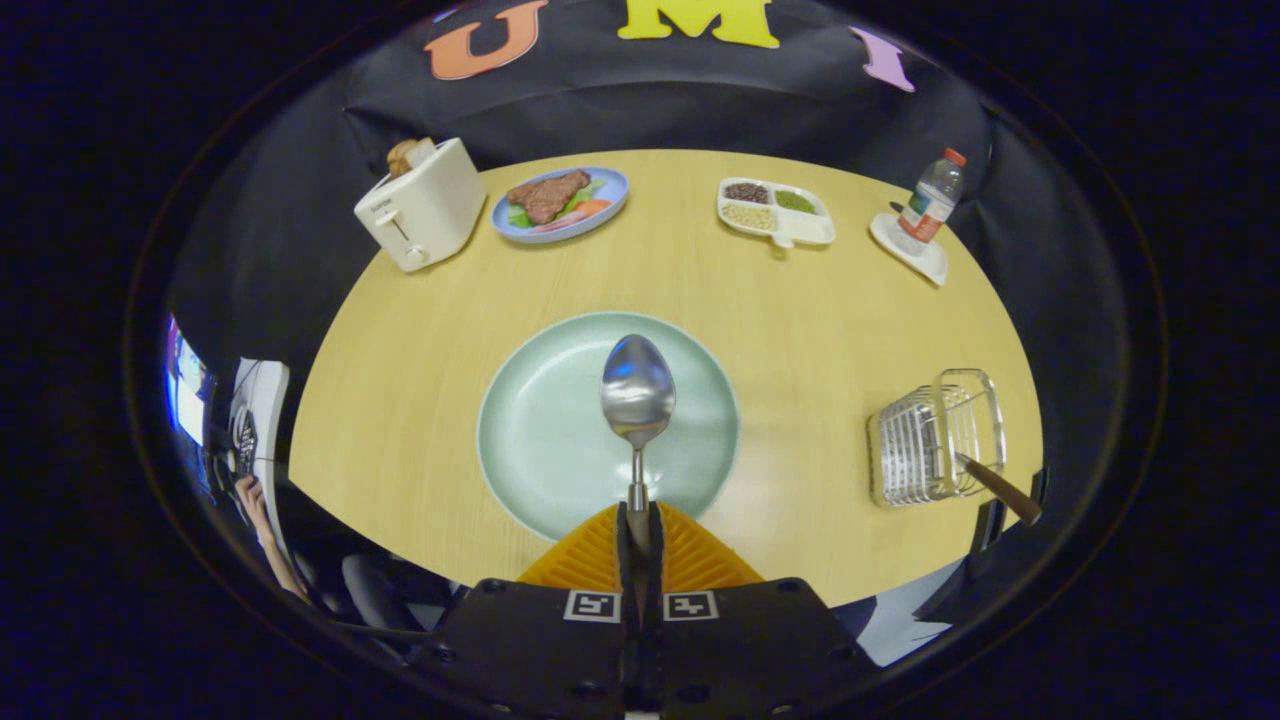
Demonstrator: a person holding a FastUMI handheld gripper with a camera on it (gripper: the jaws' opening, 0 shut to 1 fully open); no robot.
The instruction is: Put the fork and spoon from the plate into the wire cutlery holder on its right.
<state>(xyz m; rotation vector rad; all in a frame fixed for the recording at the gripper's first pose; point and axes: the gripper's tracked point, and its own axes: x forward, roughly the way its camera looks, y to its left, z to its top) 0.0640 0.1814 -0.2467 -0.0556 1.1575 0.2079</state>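
Fingers of my gripper were pinched tight on the spoon handle, its bowl over the green plate at centre frame. I saw the wire cutlery holder at right, a brown-handled utensil leaning in it.

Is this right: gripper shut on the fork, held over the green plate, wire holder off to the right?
One error: the gripper is shut on the spoon, not the fork. The gripper view shows its bowl ahead of the fingers, over the green plate, with the wire holder to the right.

Polished metal spoon; matt glazed plate; smooth wood-grain worktop; shiny wire cutlery holder.
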